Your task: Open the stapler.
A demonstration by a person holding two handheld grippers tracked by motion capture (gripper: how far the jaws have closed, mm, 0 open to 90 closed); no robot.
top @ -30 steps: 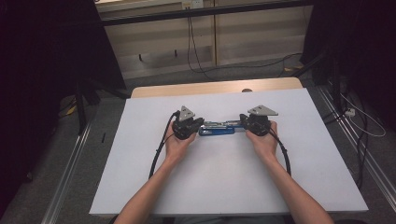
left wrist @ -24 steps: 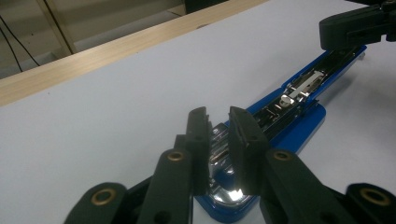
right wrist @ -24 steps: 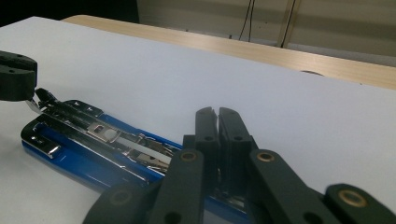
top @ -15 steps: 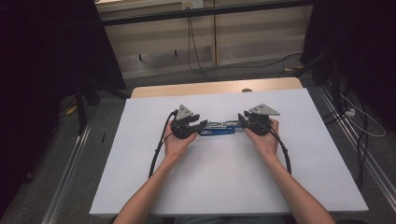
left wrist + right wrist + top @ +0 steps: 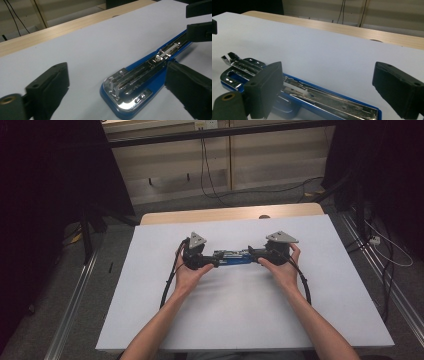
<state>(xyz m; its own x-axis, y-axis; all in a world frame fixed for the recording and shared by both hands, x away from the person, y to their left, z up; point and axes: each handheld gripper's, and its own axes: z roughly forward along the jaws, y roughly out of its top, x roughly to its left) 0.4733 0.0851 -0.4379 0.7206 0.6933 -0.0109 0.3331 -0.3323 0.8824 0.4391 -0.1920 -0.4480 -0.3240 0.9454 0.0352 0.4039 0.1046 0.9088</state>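
A blue stapler, folded out flat with its chrome staple track up, lies on the white tabletop. My left gripper stands at its left end and my right gripper at its right end. In the left gripper view the chrome-tipped end of the stapler lies between the jaws of the left gripper, which have just been opening and do not press on it. In the right gripper view the stapler runs low between the jaws of the right gripper, which have also just been opening, clear of the metal.
A wooden table edge runs behind the white top. Black cables trail from both grippers toward the person. Metal rails flank the table, and loose wires lie on the floor at the right.
Both grippers' jaws have spread apart and let go of the stapler's ends. The hands and the stapler stay where they were.
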